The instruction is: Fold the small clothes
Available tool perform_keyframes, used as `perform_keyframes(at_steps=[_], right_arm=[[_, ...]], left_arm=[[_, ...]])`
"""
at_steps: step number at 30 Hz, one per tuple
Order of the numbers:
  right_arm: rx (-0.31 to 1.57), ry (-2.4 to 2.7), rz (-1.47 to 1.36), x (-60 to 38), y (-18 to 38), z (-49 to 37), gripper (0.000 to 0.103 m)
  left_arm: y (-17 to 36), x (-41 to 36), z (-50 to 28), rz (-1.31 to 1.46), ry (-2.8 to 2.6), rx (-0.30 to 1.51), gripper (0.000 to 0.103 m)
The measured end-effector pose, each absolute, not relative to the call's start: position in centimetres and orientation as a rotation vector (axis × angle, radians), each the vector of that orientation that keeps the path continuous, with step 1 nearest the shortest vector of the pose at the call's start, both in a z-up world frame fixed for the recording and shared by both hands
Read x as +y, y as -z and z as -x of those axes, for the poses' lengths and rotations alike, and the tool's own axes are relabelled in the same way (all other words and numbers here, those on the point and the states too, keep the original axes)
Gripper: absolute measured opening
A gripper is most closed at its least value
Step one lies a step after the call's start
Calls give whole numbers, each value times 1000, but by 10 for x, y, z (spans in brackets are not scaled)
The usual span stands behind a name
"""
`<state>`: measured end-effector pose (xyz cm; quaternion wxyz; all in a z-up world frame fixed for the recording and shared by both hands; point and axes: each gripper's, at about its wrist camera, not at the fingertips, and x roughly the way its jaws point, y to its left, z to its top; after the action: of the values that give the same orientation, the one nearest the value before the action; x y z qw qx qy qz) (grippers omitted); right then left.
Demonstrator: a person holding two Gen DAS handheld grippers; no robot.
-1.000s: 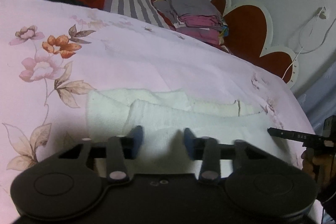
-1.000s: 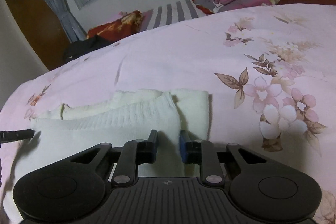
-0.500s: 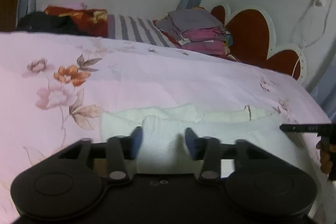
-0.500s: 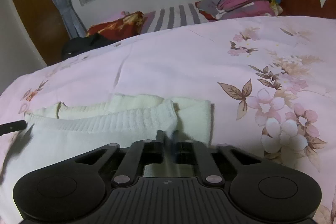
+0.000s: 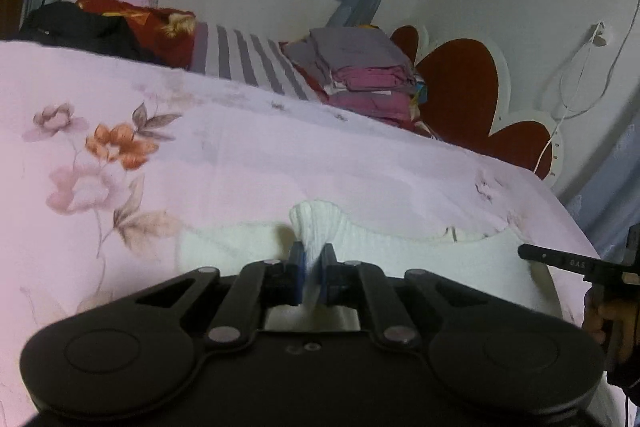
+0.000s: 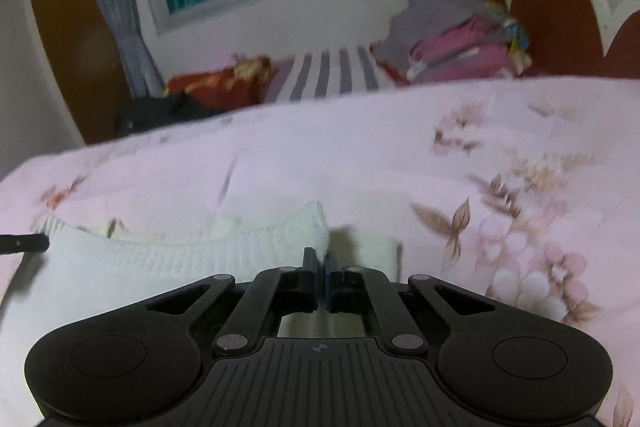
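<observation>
A white ribbed knit garment lies flat on the pink flowered bedspread. My left gripper is shut on the garment's left corner, and a tuft of rib knit stands up just past the blue pads. In the right wrist view the garment spreads to the left, and my right gripper is shut on its right corner, pads nearly touching. The tip of the other gripper's finger shows at the right edge, with a hand behind it. The left gripper's finger tip shows at the left edge.
A stack of folded clothes sits at the head of the bed beside a striped pillow. A dark garment and a red flowered cloth lie at the far side. A red headboard stands behind, and a cable hangs on the wall.
Both grippers stood open over the garment's corners and have now closed on the fabric. The pinched corners are bunched and slightly raised. Both views have tilted upward a little.
</observation>
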<state>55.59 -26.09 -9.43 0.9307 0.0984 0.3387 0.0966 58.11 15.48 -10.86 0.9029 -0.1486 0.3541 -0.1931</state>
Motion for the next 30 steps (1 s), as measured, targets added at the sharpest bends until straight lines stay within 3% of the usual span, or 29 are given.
perform_keyframes(at_steps=[4, 7, 8, 9, 10, 13, 14, 15, 18, 22, 23, 25, 27, 30], right_arm=[[766, -179, -176, -256, 108, -574, 2], [807, -164, -193, -257, 118, -582, 3], [824, -149, -216, -259, 115, -584, 21], [822, -121, -220, -260, 110, -583, 49], [774, -97, -201, -258, 101, -574, 55], [702, -197, -167, -236, 85, -554, 52], [700, -253, -153, -224, 86, -550, 42], [704, -332, -129, -206, 88, -546, 39], [722, -425, -54, -165, 97, -544, 39], [716, -461, 55, -162, 107, -547, 39], [718, -393, 64, -176, 110, -550, 39], [738, -180, 52, -209, 116, -560, 40], [762, -133, 10, -228, 118, -568, 40], [745, -133, 11, -221, 101, -563, 40]], left_arm=[[127, 147, -601, 285, 373, 835, 8], [131, 152, -599, 320, 364, 823, 17], [125, 153, -594, 322, 339, 812, 29], [116, 152, -586, 284, 295, 780, 34], [104, 146, -575, 226, 275, 734, 41], [88, 113, -556, 206, 423, 705, 63], [87, 91, -552, 152, 492, 724, 63], [88, 72, -549, 90, 525, 729, 63], [103, 45, -549, 99, 555, 775, 62], [121, 79, -557, 155, 391, 742, 60], [123, 92, -559, 165, 340, 734, 49], [123, 109, -561, 185, 322, 736, 43], [120, 111, -565, 192, 331, 751, 44], [100, 99, -554, 158, 329, 714, 59]])
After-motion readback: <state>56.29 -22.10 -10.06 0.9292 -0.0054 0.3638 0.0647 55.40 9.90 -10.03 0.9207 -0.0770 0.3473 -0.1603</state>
